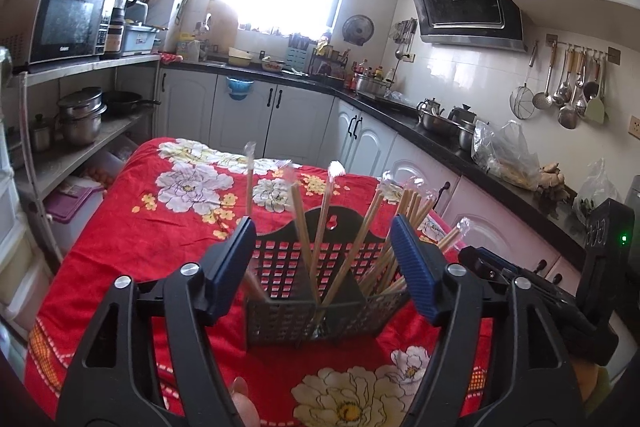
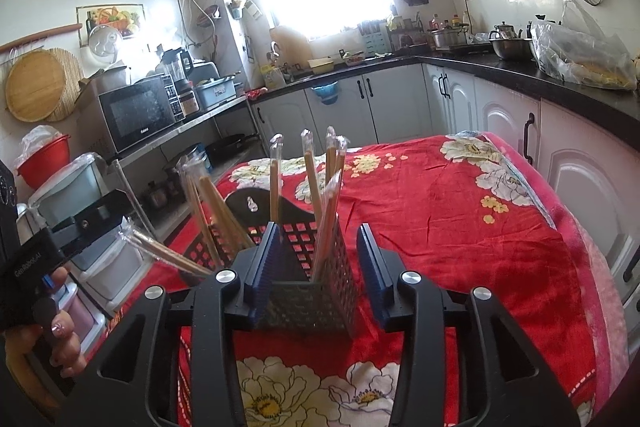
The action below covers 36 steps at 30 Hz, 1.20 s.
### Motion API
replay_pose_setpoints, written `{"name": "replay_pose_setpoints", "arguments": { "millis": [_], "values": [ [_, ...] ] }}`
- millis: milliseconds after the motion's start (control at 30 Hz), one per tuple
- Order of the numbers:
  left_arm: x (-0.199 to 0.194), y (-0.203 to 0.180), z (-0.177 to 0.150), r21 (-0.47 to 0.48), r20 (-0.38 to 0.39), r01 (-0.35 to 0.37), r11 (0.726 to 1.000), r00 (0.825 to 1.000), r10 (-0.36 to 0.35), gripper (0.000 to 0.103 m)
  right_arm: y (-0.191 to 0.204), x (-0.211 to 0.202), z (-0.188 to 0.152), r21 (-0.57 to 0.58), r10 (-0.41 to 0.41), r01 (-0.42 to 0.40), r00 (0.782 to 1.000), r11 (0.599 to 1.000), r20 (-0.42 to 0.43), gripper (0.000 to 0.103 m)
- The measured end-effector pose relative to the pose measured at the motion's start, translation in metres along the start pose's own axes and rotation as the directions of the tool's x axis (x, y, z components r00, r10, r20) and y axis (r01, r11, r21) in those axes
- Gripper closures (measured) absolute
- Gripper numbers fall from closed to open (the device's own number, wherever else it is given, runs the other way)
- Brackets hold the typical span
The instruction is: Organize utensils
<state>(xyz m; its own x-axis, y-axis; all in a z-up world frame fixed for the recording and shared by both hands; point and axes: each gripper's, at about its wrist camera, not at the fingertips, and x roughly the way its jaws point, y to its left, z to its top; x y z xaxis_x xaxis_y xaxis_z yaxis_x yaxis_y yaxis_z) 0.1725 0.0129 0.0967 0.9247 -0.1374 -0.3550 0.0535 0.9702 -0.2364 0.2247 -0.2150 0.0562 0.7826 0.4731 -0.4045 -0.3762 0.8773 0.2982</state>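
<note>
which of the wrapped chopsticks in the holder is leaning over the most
The wrapped pair sticking out over the holder's left edge in the right wrist view; it lies almost flat, while the others stand fairly upright.

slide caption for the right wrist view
Open right gripper faces a black basket of wrapped chopsticks on a red cloth.

The right hand-held gripper (image 2: 320, 267) stands open before a black holder (image 2: 316, 291) of wrapped chopsticks (image 2: 312, 183) on the red-clothed table (image 2: 460, 219).
</note>
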Motion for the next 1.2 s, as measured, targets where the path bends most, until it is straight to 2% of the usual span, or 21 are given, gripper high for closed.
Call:
{"name": "replay_pose_setpoints", "arguments": {
  "millis": [133, 400, 567, 700, 900, 1200],
  "values": [
    [-0.006, 0.006, -0.011, -0.014, -0.015, -0.009, 1.0, 1.0, 0.009, 0.026, 0.004, -0.007, -0.011, -0.021, 0.004, -0.004, 1.0, 1.0, -0.014, 0.056],
    [-0.013, 0.017, -0.034, -0.027, -0.066, -0.029, 0.999, 0.997, 0.027, 0.011, 0.02, -0.018, -0.033, -0.08, 0.011, -0.014, 0.999, 0.997, -0.039, 0.041],
    [-0.011, 0.021, -0.05, -0.011, -0.13, -0.059, 0.998, 0.99, 0.057, 0.011, 0.027, -0.02, -0.047, -0.113, 0.011, -0.017, 0.998, 0.993, -0.055, 0.035],
    [-0.013, 0.023, -0.065, -0.011, -0.151, -0.064, 0.998, 0.987, 0.062, 0.011, 0.031, -0.021, -0.061, -0.126, 0.015, -0.024, 0.997, 0.992, -0.074, 0.031],
    [-0.017, 0.023, -0.082, -0.016, -0.138, -0.065, 0.998, 0.988, 0.062, 0.011, 0.031, -0.022, -0.075, -0.12, 0.035, -0.043, 0.997, 0.992, -0.067, 0.023],
    [-0.017, 0.021, -0.098, 0.0, -0.095, -0.078, 0.997, 0.992, 0.078, 0.011, 0.032, -0.026, -0.094, -0.159, 0.001, 0.0, 1.0, 0.987, 0.005, 0.009]
  ]
}}
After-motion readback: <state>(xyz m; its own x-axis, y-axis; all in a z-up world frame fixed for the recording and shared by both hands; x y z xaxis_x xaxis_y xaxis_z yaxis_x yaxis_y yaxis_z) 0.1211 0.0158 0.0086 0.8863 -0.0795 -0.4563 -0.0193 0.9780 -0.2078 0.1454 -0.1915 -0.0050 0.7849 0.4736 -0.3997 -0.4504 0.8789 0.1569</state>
